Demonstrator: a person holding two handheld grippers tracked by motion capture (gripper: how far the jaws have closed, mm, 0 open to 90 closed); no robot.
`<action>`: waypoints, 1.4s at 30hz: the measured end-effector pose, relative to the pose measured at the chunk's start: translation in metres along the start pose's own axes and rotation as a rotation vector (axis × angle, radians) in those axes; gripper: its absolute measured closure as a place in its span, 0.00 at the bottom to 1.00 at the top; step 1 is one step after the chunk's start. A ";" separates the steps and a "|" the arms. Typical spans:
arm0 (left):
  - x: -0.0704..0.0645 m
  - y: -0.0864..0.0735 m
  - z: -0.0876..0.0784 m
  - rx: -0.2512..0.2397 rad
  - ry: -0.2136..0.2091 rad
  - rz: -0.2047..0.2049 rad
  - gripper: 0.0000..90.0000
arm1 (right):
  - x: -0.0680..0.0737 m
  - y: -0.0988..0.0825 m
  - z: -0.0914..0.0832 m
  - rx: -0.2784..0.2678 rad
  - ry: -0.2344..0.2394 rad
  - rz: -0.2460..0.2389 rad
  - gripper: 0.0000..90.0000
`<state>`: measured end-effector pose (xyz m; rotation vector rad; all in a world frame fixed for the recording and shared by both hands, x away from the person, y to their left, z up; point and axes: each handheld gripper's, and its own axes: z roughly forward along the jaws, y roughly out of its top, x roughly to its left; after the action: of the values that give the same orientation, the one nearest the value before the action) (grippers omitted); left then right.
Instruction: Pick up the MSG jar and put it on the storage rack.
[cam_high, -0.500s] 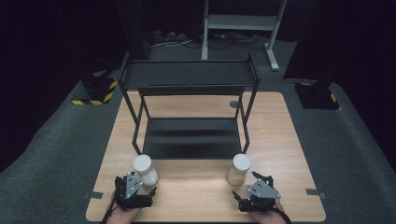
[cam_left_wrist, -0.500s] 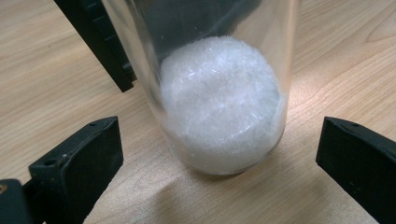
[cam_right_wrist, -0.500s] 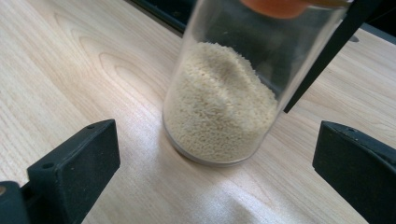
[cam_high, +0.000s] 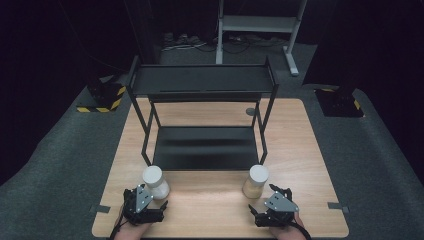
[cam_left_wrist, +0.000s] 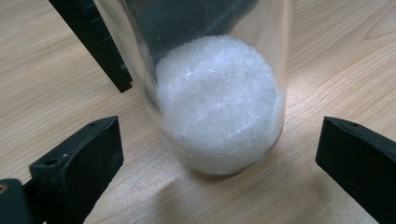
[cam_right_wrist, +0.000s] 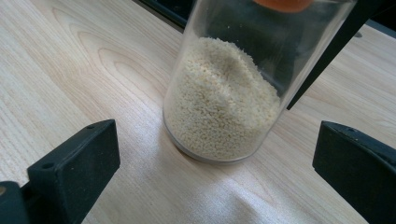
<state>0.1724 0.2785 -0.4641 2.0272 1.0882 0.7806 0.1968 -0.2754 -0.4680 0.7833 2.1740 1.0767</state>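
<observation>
Two clear jars stood upright on the wooden table (cam_high: 220, 200), both near its front edge and just in front of the black two-tier metal rack (cam_high: 202, 82) that occupied the middle of the table. The jar of white crystals (cam_high: 155, 182) sat toward the front left corner, close to the rack's left front leg; the jar of pale beige grains (cam_high: 256, 181) sat toward the front right, by the right front leg.

The left gripper (cam_high: 156, 209) rested at the front edge just behind the white-crystal jar (cam_left_wrist: 219, 107), its jaws spread wide (the left gripper view showed bare wood between each jaw and the glass), so nothing was clasped. The right gripper (cam_high: 262, 214) lay likewise at the front edge behind the grain jar (cam_right_wrist: 224, 102), jaws fully released and apart from the glass on both sides. Each jar stood in line with the gap of its gripper, a little beyond the jaw tips.
</observation>
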 end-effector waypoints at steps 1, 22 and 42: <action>0.000 0.000 0.000 -0.001 -0.002 -0.002 0.01 | 0.000 0.000 0.000 0.003 -0.002 0.001 0.00; 0.014 -0.015 -0.005 -0.080 -0.040 -0.039 0.01 | 0.002 0.003 0.001 0.016 -0.009 0.000 0.00; 0.021 -0.018 -0.024 -0.173 -0.046 -0.100 0.00 | 0.001 0.003 0.002 0.019 -0.003 0.001 0.00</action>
<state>0.1563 0.3108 -0.4607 1.8236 1.0508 0.7462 0.1987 -0.2723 -0.4662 0.7943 2.1847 1.0559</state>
